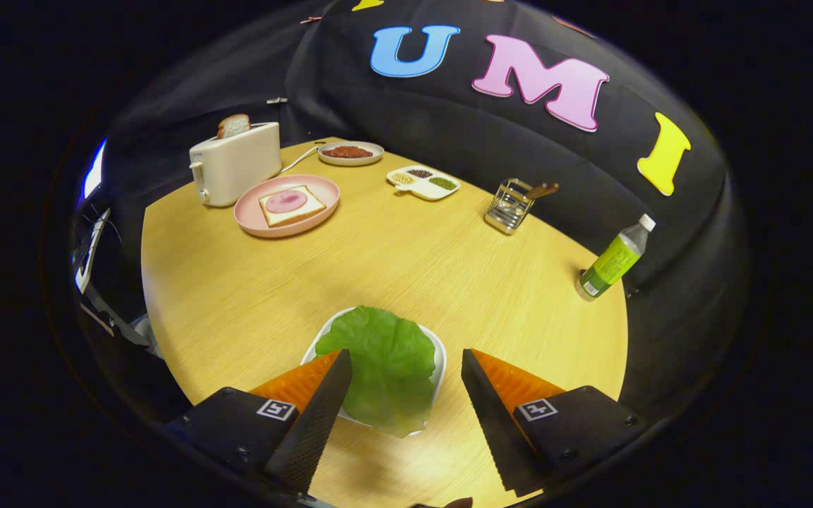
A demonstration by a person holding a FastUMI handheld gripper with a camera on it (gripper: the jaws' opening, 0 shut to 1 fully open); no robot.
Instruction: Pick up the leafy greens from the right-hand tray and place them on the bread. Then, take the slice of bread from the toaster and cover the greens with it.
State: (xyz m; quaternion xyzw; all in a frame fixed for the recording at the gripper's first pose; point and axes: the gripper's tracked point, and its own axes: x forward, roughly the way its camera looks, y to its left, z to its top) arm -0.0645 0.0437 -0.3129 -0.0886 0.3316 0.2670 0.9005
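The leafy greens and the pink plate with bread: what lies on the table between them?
Nothing: in the gripper view, bare table runs from the leafy greens, lying in their white tray between the open gripper's fingers, to the pink plate.

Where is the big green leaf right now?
The ruffled green lettuce leaf lies on a small white tray, between the open gripper's fingers.
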